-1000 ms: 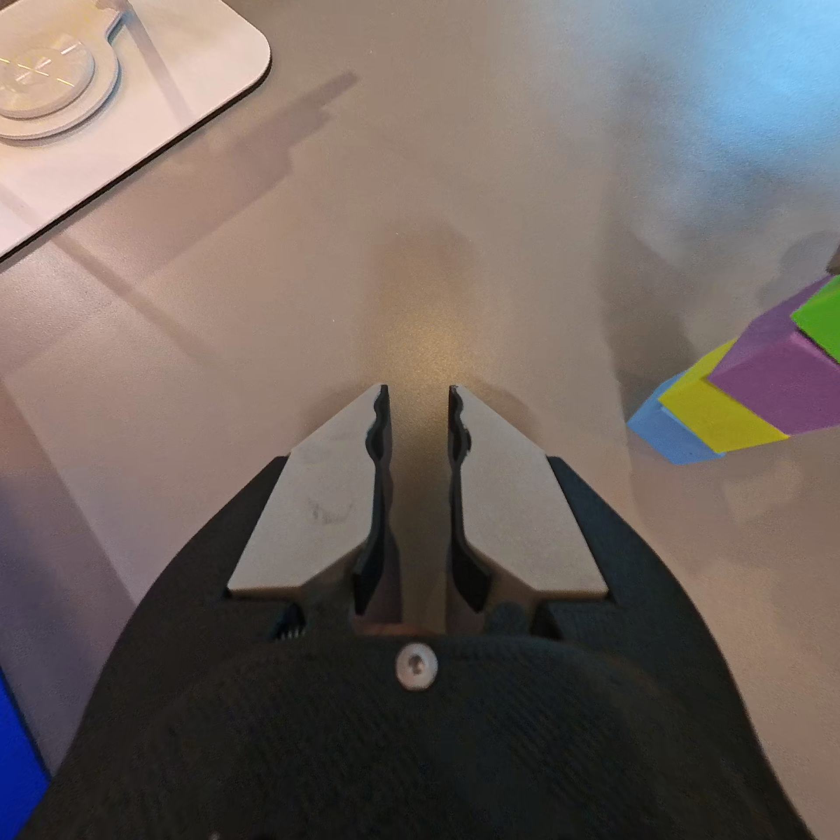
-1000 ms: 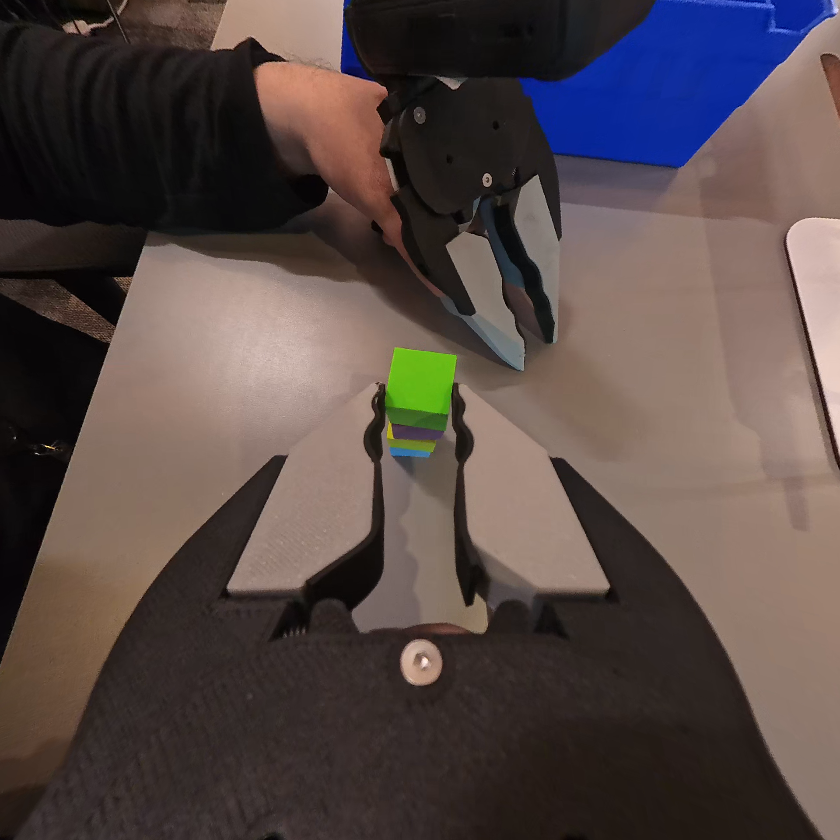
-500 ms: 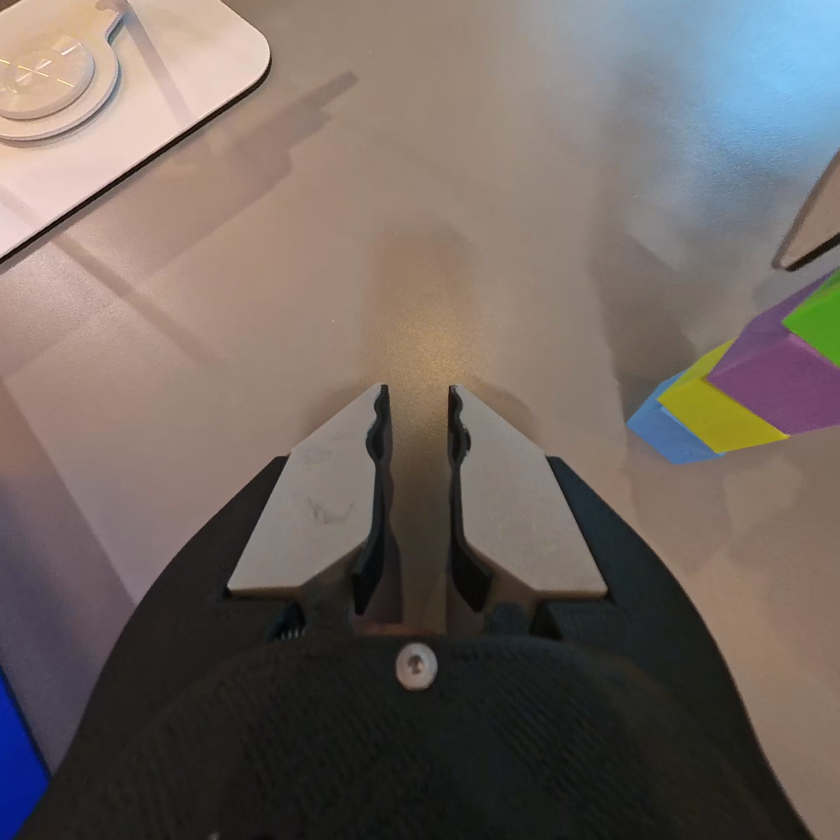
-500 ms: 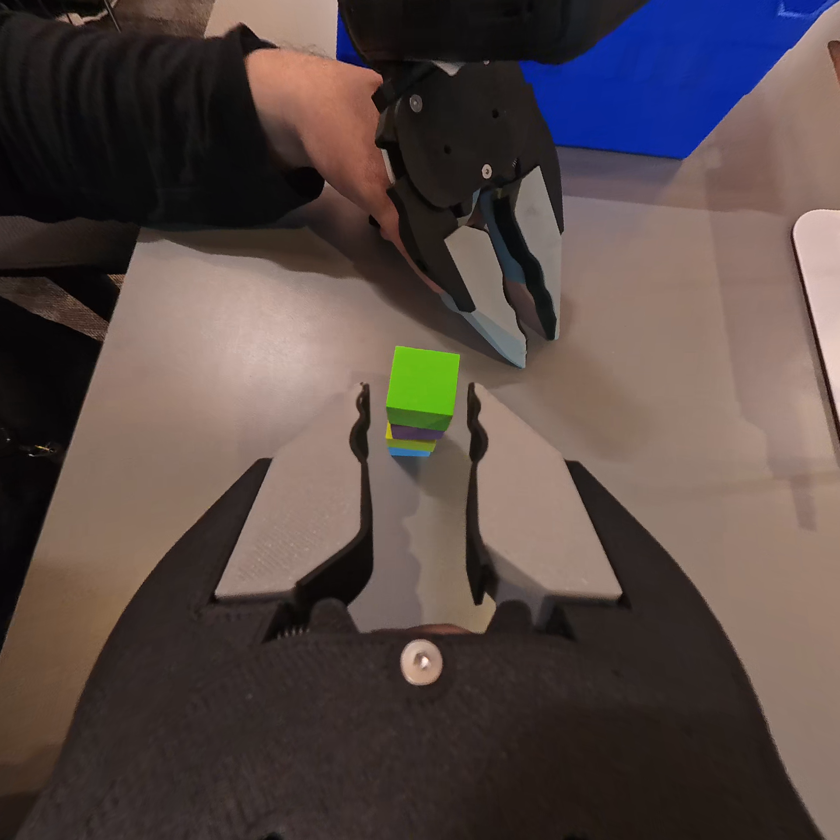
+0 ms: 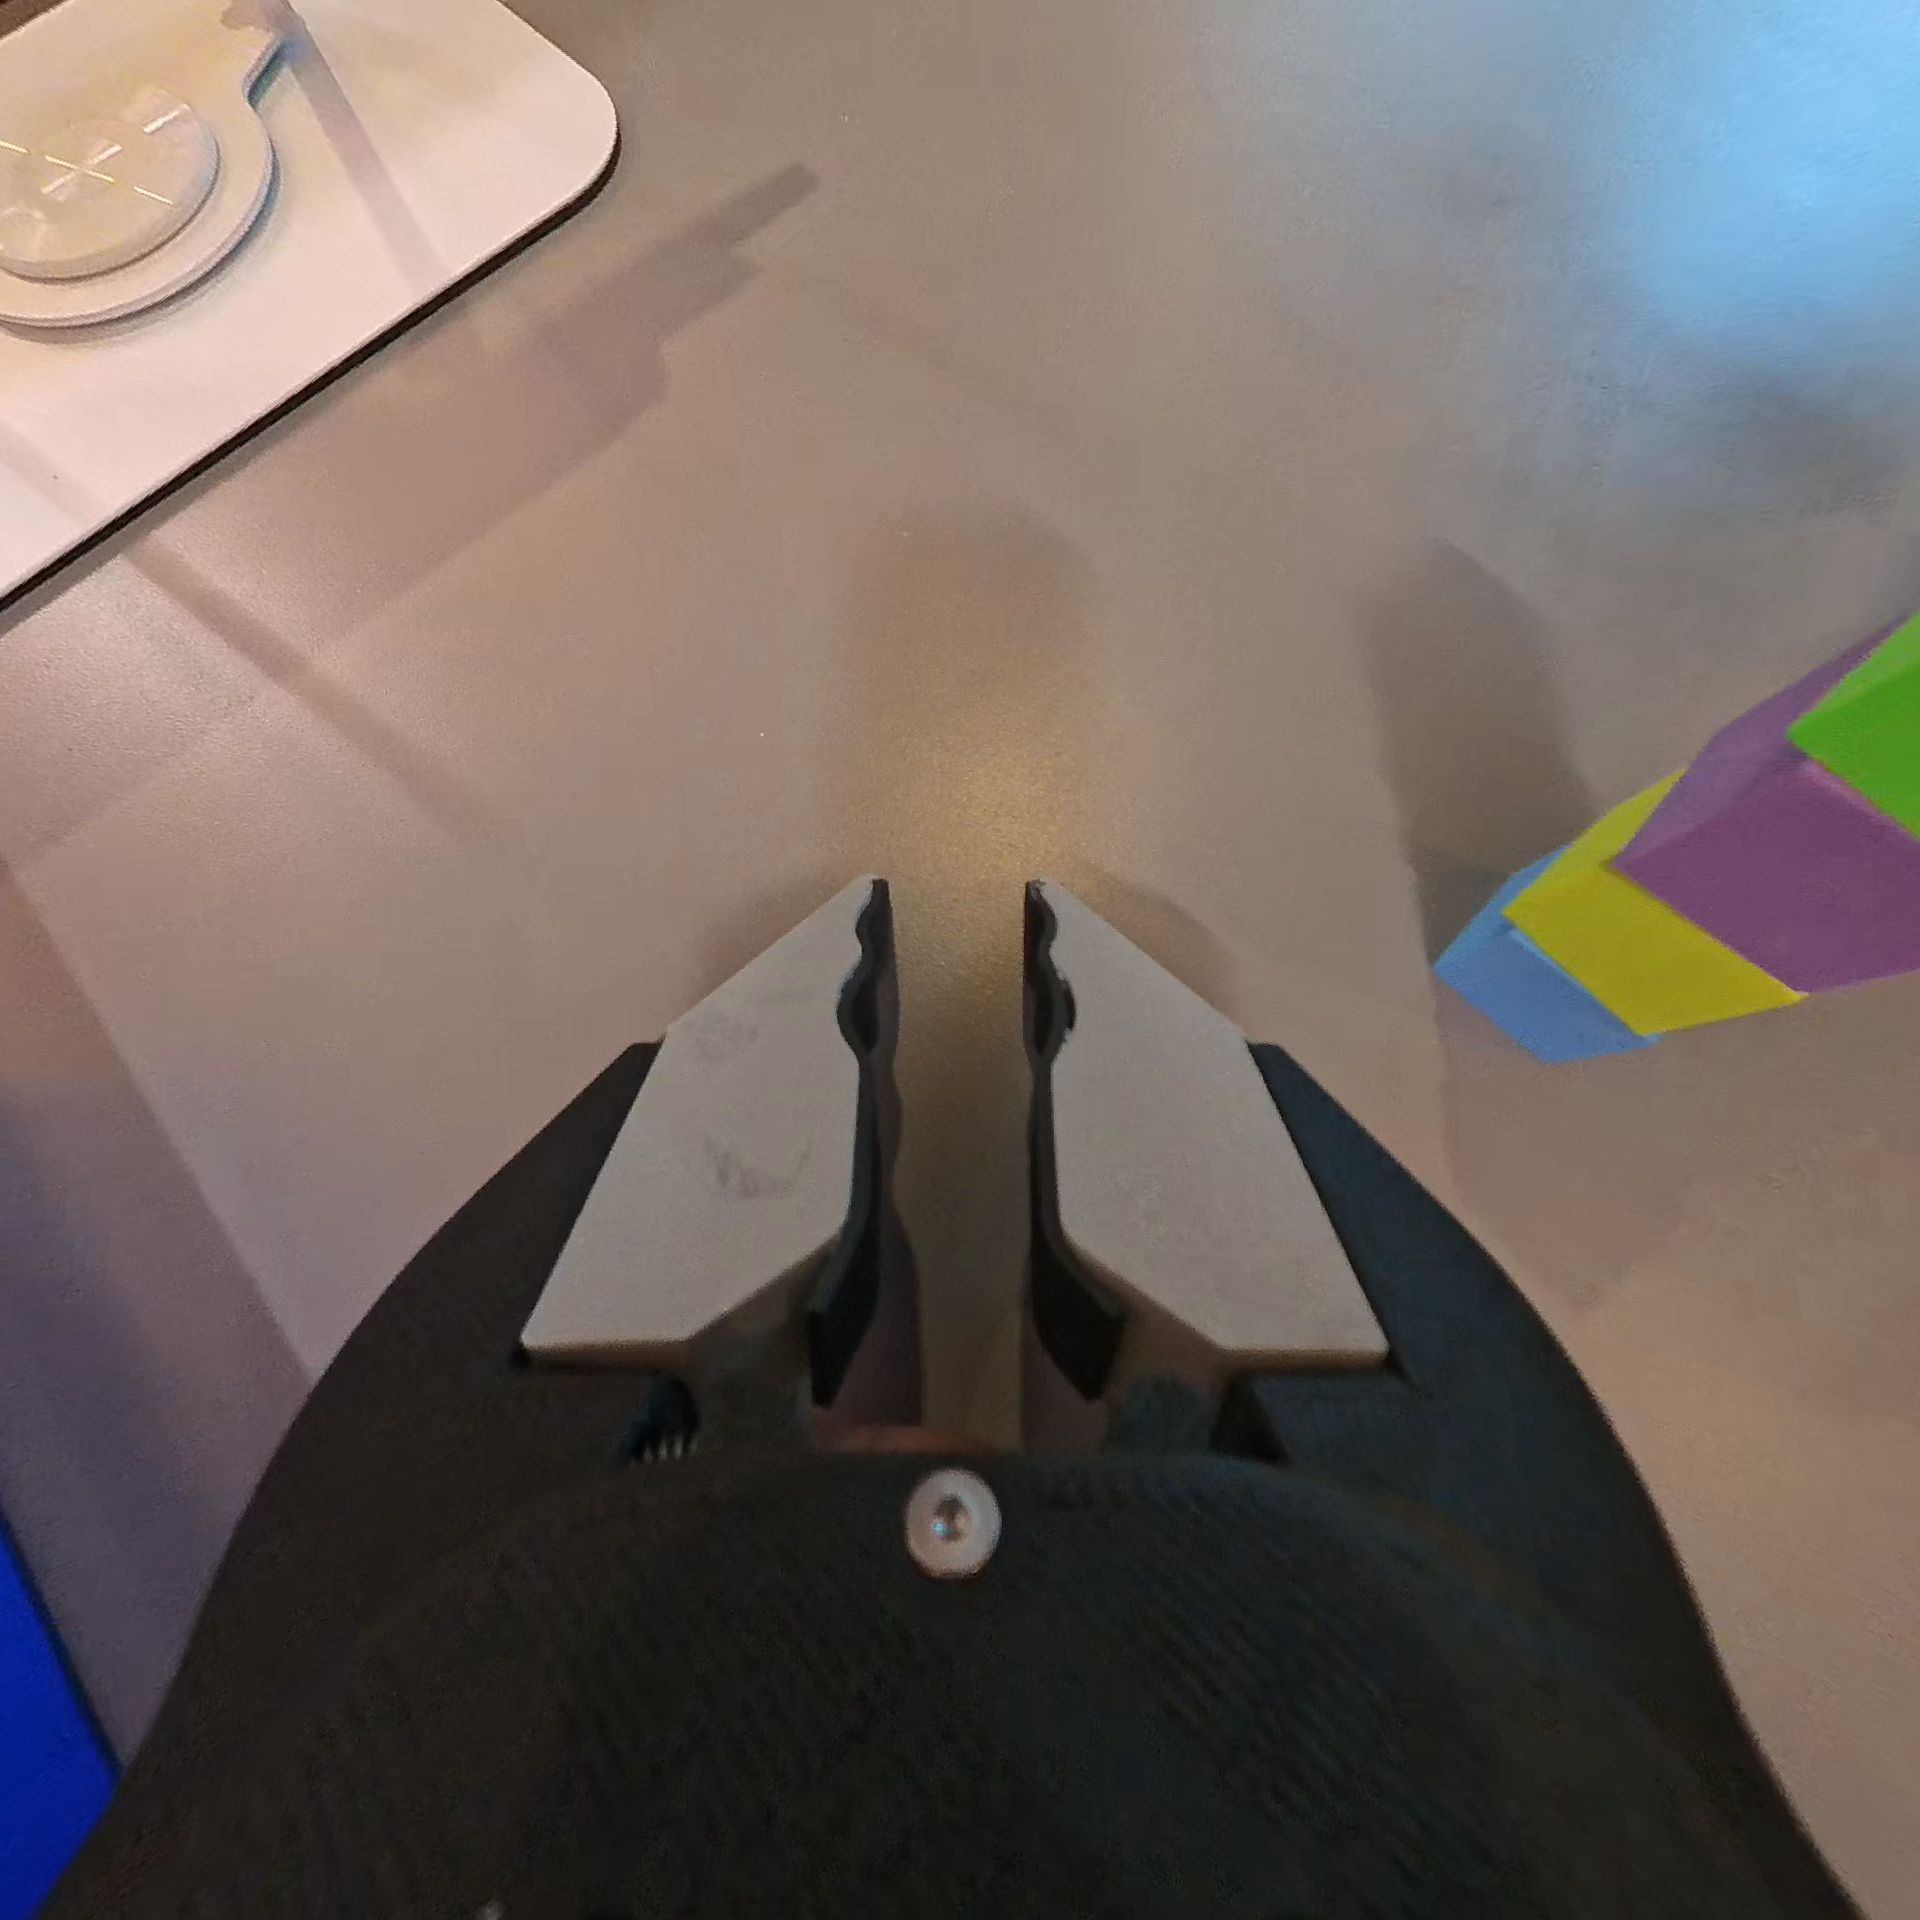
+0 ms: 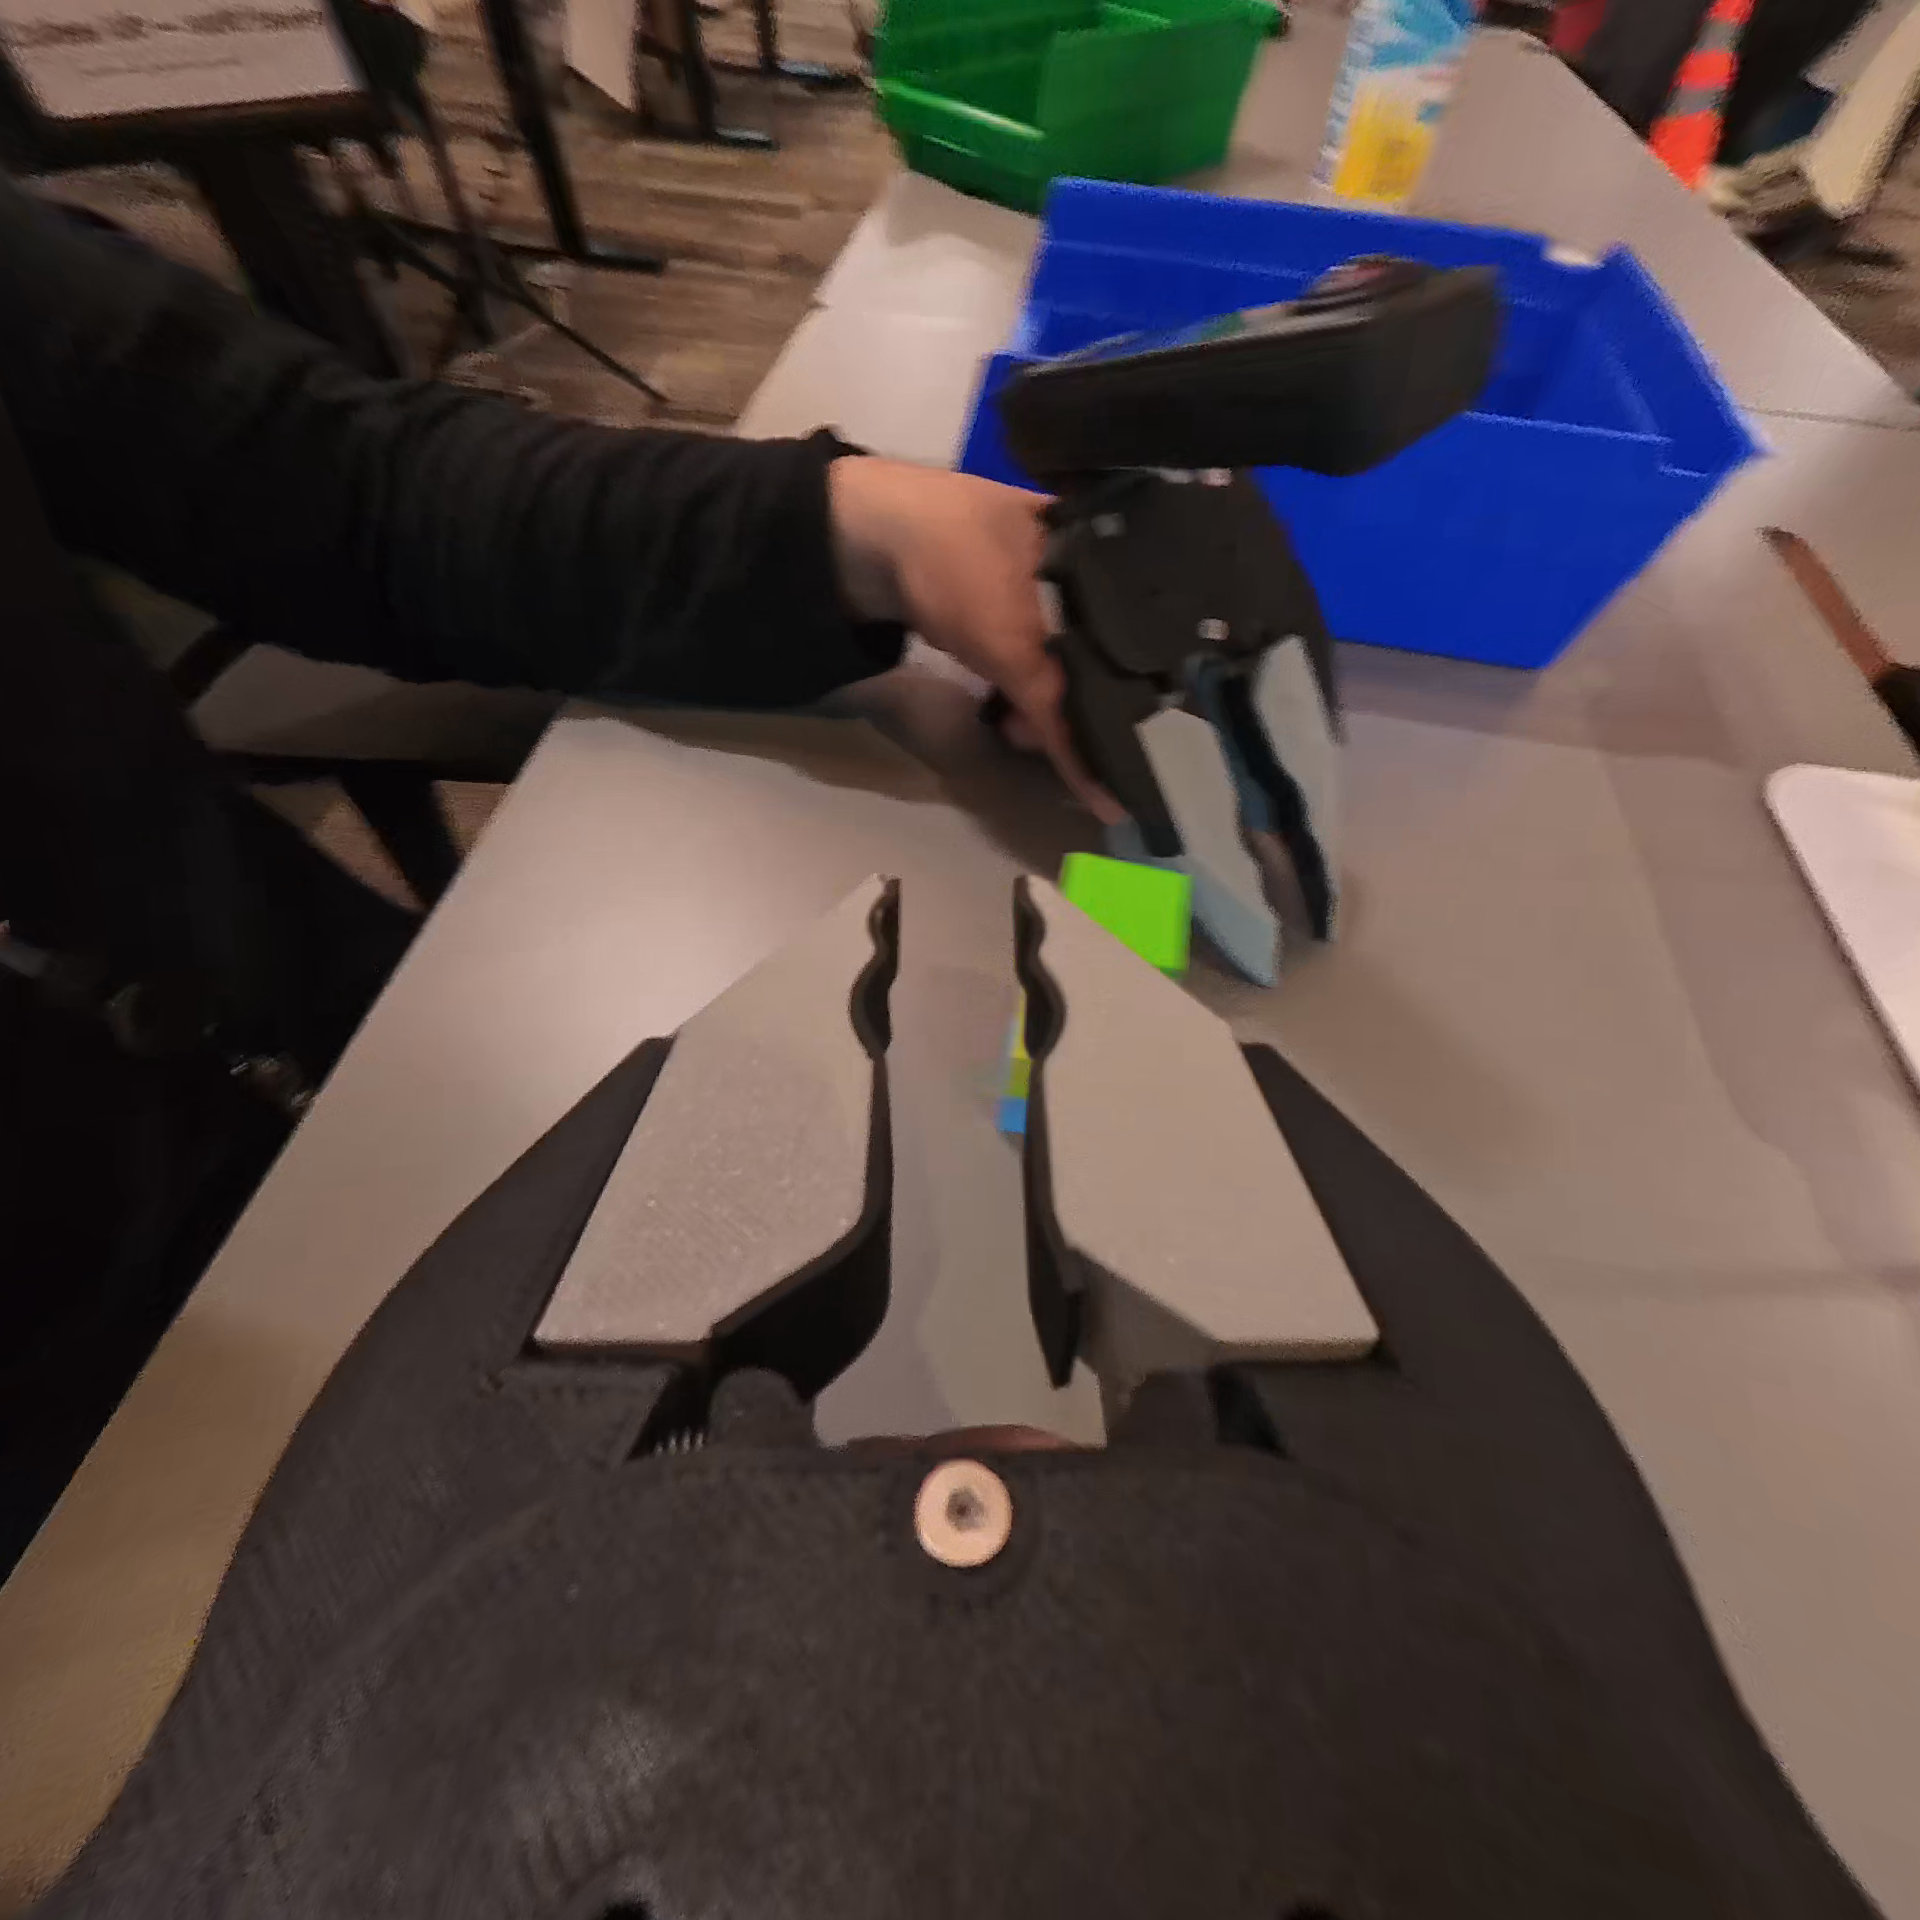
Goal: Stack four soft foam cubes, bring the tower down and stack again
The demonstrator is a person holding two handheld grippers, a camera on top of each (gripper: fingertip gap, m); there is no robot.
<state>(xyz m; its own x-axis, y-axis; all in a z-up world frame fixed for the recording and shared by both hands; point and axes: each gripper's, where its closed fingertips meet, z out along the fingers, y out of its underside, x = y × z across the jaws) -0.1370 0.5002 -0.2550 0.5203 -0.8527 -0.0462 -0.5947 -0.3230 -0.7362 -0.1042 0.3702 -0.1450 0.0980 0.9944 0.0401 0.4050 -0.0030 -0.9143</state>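
While the left gripper (image 5: 956, 894) points down at bare grey bench (image 5: 935, 468) with a narrow gap between its fingers and nothing in it, the tower of four foam cubes stands just to its right. Blue cube (image 5: 1527, 987) sits on the bench, yellow cube (image 5: 1631, 935) on it, purple cube (image 5: 1787, 862) above that, and green cube (image 5: 1870, 738) on top, cut by the frame edge. A pale mat (image 5: 436, 135) with a round disc (image 5: 94, 197) lies toward the far left corner.

From the right wrist view, the right gripper (image 6: 956, 894) is also narrowly parted and empty, its right finger covering most of the tower; the green cube (image 6: 1127, 920) shows beyond it. A hand (image 6: 956, 592) holds the left gripper (image 6: 1283, 925). Behind it a blue bin (image 6: 1475, 561) stands on the bench; its contents are hidden. A green bin (image 6: 1049, 94) stands farther back, contents unclear.
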